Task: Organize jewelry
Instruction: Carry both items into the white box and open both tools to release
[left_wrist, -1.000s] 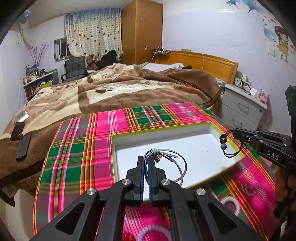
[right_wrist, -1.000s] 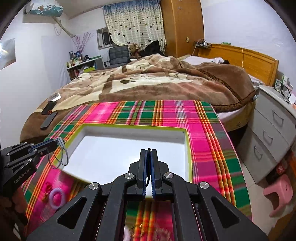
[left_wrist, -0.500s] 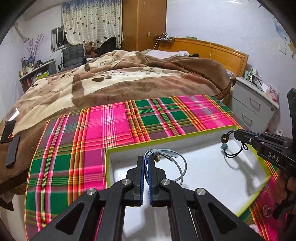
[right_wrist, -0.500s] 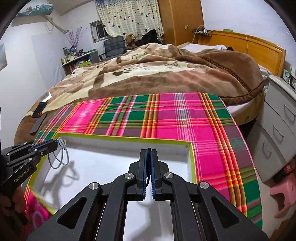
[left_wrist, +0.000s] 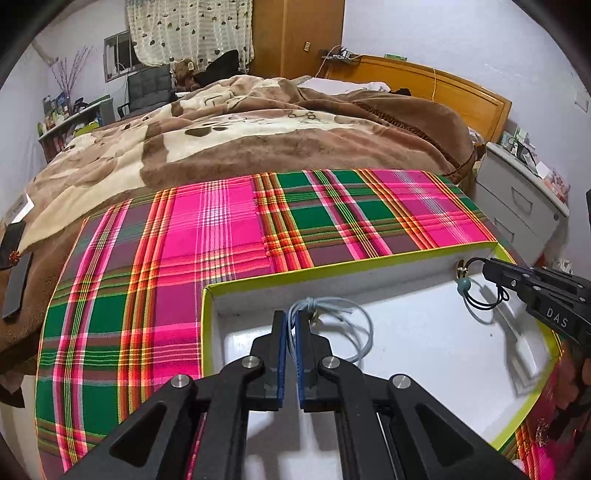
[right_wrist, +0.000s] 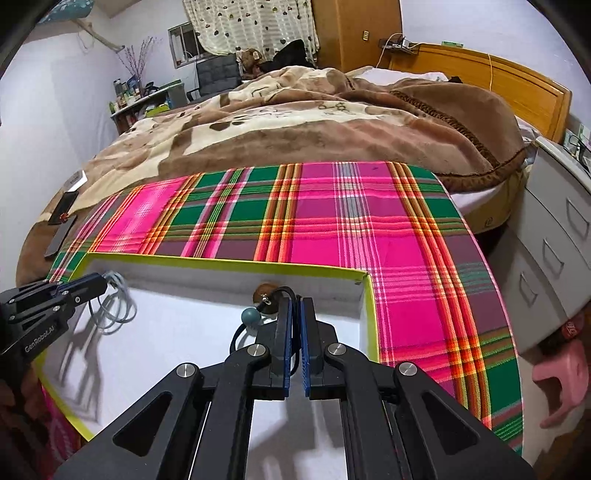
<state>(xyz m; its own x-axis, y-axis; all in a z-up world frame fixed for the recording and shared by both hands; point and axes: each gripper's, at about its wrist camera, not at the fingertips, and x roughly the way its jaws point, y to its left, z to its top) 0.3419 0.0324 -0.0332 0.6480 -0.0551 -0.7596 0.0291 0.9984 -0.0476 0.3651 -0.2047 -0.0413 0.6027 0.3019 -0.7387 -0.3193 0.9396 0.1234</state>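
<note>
Both grippers have dropped over the tray (left_wrist: 369, 267): left gripper (left_wrist: 291, 334) pinches the grey cord (left_wrist: 360, 325), right gripper (right_wrist: 294, 325) clamps the beaded cord (right_wrist: 251, 317) (a bracelet, perhaps). Lower them apart before releasing.

Evenly lit indoor room, sharp in the middle, bent at the edges by the fisheye lens.

Light falls from overhead and slightly behind, so both grippers throw soft grey shadows onto the white floor of the tray (left_wrist: 424, 332), clearest near its left edge in the right wrist view (right_wrist: 166, 350). The plaid cloth (left_wrist: 221, 240) is vivid, with a washed-out pink patch toward its far left corner (right_wrist: 147, 206). Straight lines bow outward, and black vignetting fills the corners of both views. The tray's near right corner is smeared, and the bed (right_wrist: 295, 122) looks a little soft.
</note>
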